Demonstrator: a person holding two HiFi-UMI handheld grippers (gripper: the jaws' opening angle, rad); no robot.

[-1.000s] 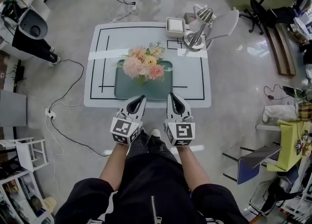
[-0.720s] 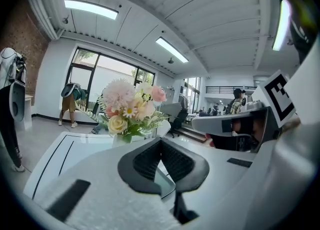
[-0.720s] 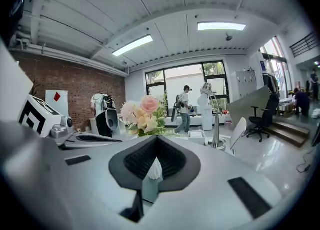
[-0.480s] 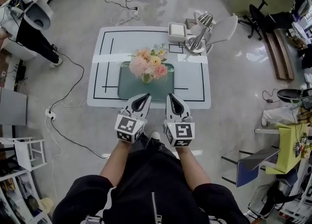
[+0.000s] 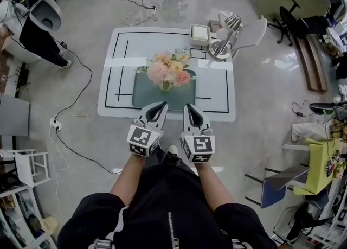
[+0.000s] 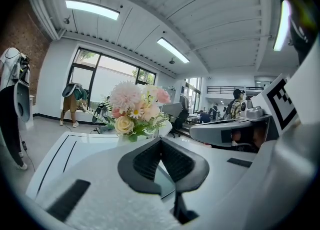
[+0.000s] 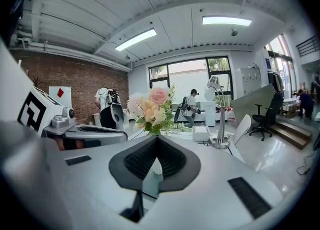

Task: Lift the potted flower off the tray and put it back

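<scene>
On tray (image 5: 142, 95), potted flower (image 5: 169, 72) sitting upright; left gripper (image 5: 160, 103), right gripper (image 5: 187, 105) near tray's front edge, both clenched shut, nothing grabbed.

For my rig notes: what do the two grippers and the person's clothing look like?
Left gripper and right gripper: pale grey-white shells, black ribbed fingers, each with a cube of black-and-white square markers at the rear. The person wears a black zipped top, forearms uncovered.

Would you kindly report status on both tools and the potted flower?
Shut and empty: left tool, right tool. The pink-and-yellow potted flower upright on teal tray, untouched. Nothing in the way.
</scene>
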